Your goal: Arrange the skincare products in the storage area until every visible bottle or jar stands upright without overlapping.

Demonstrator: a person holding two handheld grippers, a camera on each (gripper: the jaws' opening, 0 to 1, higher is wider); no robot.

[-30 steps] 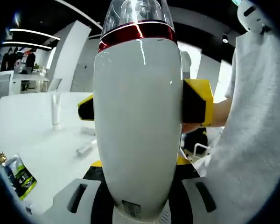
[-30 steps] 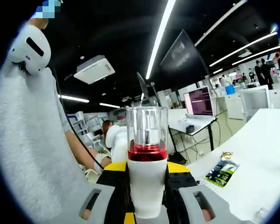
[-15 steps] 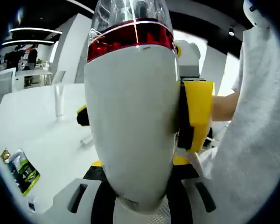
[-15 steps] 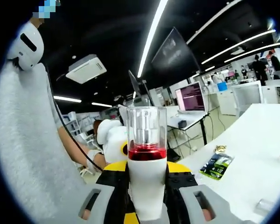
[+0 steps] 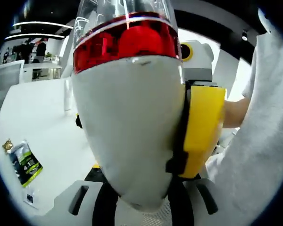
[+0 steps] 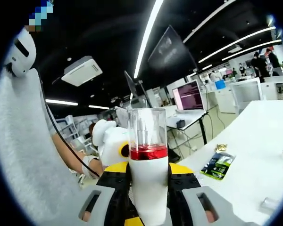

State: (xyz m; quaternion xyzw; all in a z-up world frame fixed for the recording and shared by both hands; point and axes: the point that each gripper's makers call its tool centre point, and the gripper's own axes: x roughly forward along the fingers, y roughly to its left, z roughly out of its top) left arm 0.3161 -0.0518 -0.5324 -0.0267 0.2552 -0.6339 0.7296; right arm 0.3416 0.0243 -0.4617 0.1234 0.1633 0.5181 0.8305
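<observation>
White bottle (image 6: 148,188) with red band and clear cap, clamped by right tool (image 6: 148,214), left tool (image 5: 139,207) grip unclear behind bottle, sachet (image 5: 24,162) on desk (image 5: 42,136).

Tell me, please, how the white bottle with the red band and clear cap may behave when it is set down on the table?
The white bottle looks tall and narrow, and in the left gripper view it tapers toward its lower end, so it may tip easily. Its glossy shell seems slippery between the pads. The clear cap looks like hard plastic, perhaps apt to crack if dropped.
</observation>
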